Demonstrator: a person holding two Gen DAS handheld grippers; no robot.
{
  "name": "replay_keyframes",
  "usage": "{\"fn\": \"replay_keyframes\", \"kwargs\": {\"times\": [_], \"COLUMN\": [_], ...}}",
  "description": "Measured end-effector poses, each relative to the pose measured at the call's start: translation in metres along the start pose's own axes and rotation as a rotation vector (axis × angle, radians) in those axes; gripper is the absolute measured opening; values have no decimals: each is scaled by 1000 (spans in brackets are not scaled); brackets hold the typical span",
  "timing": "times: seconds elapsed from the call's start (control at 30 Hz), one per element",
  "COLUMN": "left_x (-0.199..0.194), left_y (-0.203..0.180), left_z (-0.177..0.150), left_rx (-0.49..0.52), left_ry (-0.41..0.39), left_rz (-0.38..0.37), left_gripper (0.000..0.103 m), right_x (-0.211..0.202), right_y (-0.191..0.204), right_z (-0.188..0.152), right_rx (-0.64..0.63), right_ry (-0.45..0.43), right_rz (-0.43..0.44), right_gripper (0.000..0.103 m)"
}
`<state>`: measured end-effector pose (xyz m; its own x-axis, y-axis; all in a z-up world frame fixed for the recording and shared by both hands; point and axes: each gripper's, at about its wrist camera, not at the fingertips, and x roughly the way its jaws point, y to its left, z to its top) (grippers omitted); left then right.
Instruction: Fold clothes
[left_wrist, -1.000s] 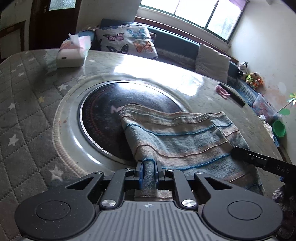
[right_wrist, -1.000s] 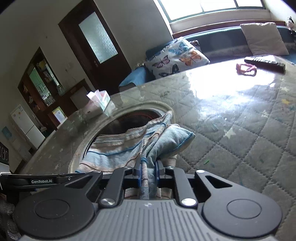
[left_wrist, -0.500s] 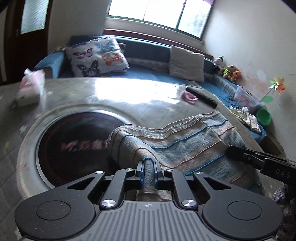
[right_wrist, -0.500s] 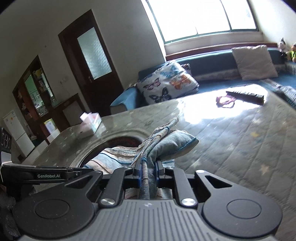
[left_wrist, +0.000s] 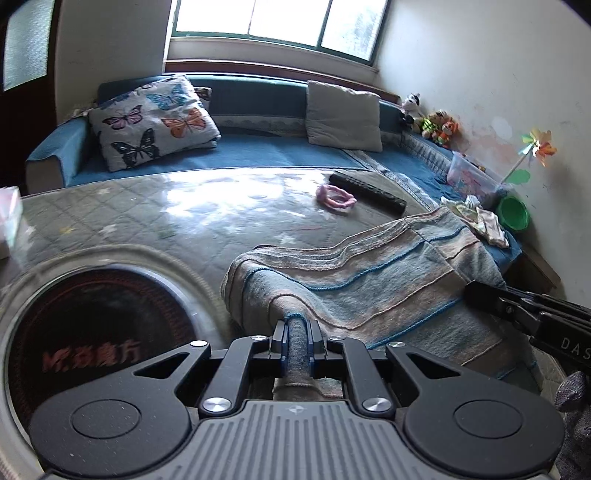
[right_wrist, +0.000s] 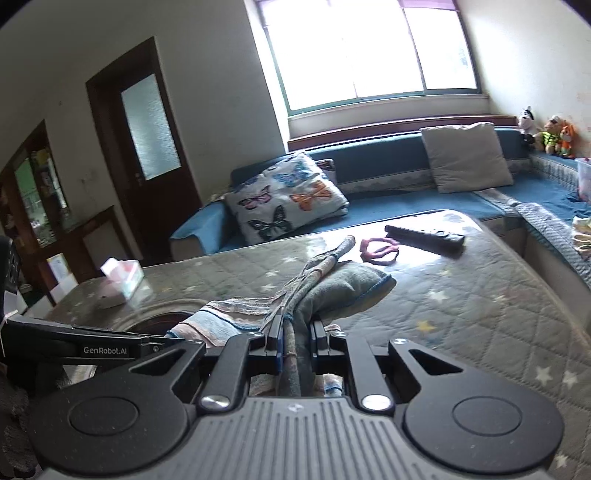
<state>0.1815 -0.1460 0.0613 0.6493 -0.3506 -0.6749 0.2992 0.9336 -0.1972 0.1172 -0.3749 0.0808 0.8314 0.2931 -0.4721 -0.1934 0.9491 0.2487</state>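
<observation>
A striped blue, grey and pink towel (left_wrist: 369, 273) hangs between my two grippers above the quilted table (left_wrist: 184, 221). My left gripper (left_wrist: 296, 328) is shut on one edge of the towel. My right gripper (right_wrist: 295, 328) is shut on another bunched edge of the towel (right_wrist: 343, 288), which drapes forward onto the table. The right gripper's body shows at the right of the left wrist view (left_wrist: 524, 314), and the left gripper's body shows at the left of the right wrist view (right_wrist: 74, 343).
A round dark inset plate (left_wrist: 92, 325) lies in the table at left. A black remote (left_wrist: 365, 190) and a pink hair tie (left_wrist: 334, 195) lie at the far side. A tissue box (right_wrist: 122, 282) stands left. A blue sofa with a butterfly cushion (left_wrist: 151, 122) runs behind.
Both grippers have lifted and swung to the right with the towel. The towel has come off the round plate and now sits over the quilted part of the table.
</observation>
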Motion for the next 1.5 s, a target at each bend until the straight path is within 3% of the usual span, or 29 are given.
{"fn": "replay_keyframes", "kwargs": {"times": [0.27, 0.4, 0.47, 0.53, 0.73, 0.9, 1.17, 1.37, 1.5], "left_x": [35, 52, 53, 51, 49, 55, 68, 62, 67], "left_y": [-19, -17, -13, -10, -5, -3, 21, 26, 26], "left_z": [10, -1, -6, -9, -5, 0, -8, -4, 4], "left_rx": [34, 49, 52, 55, 35, 21, -36, -81, -100], "left_ry": [25, 85, 101, 96, 87, 80, 124, 108, 91], "left_rz": [-19, -3, 14, 31, 53, 48, 21, -39, -27], "left_gripper": [11, 15, 24, 40, 54, 56, 49, 50, 50], "right_x": [8, 24, 32, 36, 30, 32, 60, 53, 51], "right_y": [-33, -50, -57, -65, -69, -64, -66, -64, -56], "right_z": [2, -11, -19, -26, -24, -19, -39, -35, -30], "right_rx": [36, 55, 57, 72, 75, 55, 35, 25, 8], "right_ry": [-10, 54, 89, 119, 87, 65, 166, 141, 122], "right_rz": [-61, -96, -117, -159, -185, -166, -172, -168, -147], "right_gripper": [12, 18, 19, 19, 19, 19, 19, 19, 20]}}
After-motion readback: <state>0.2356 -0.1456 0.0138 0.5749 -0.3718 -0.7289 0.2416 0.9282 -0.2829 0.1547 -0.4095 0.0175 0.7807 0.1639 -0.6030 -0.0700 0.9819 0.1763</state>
